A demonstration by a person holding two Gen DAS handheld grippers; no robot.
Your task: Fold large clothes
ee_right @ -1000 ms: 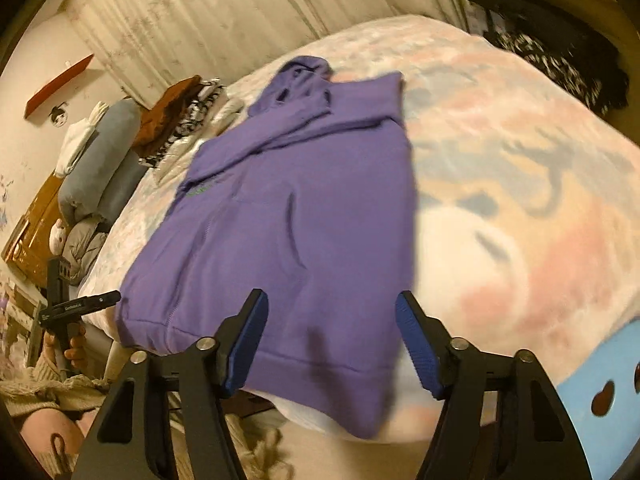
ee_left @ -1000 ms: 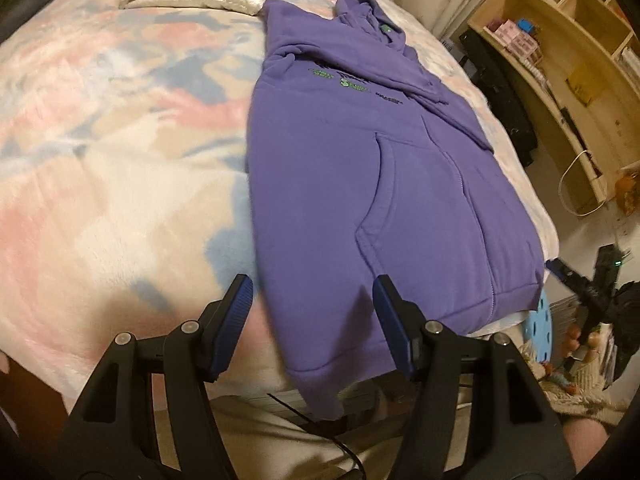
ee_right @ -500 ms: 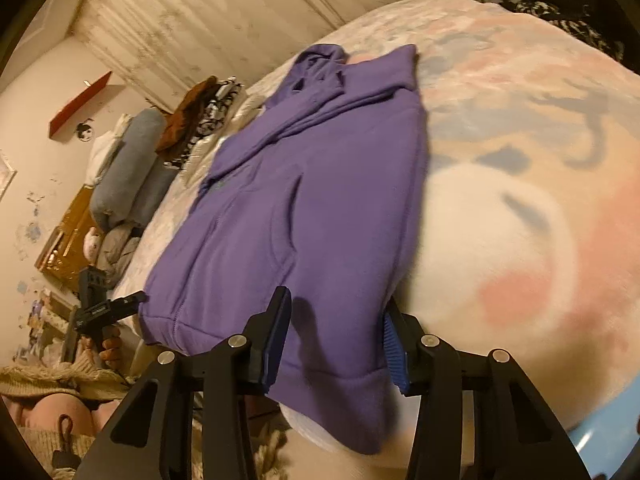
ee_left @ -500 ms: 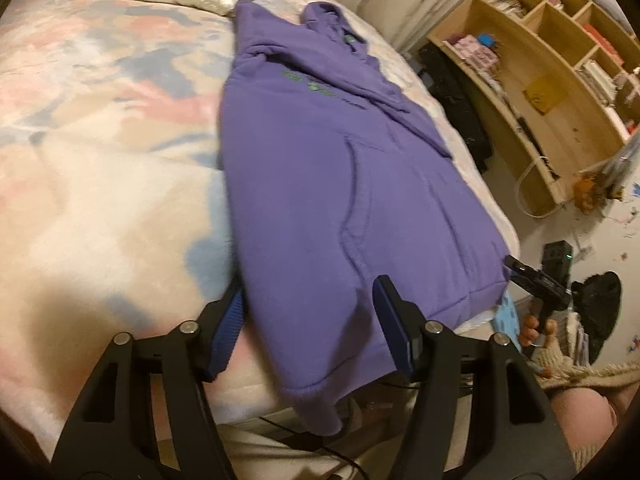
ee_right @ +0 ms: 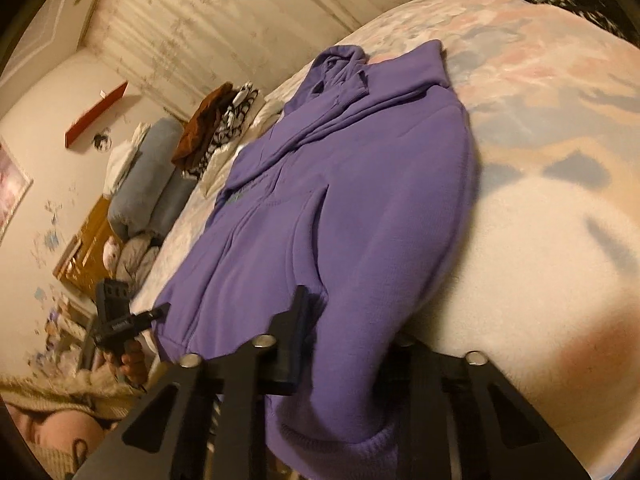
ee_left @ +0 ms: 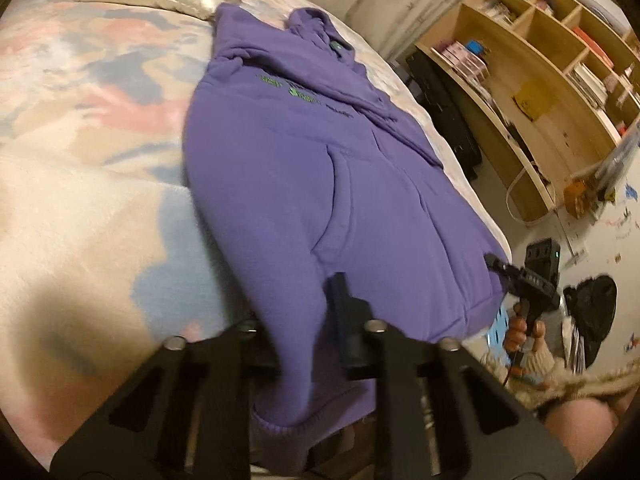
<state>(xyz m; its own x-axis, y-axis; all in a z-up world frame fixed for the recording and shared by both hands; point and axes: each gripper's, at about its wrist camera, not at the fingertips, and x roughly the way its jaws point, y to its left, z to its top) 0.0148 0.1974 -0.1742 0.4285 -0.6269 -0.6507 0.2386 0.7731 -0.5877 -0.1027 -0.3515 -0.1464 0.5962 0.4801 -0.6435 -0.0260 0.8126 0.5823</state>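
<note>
Purple hoodie [ee_left: 304, 168] lies flat, front up, sleeves folded in.

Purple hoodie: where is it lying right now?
The purple hoodie lies flat on the pastel blanket, hood toward the far folded clothes, its bottom hem hanging over the bed's near edge.
</note>
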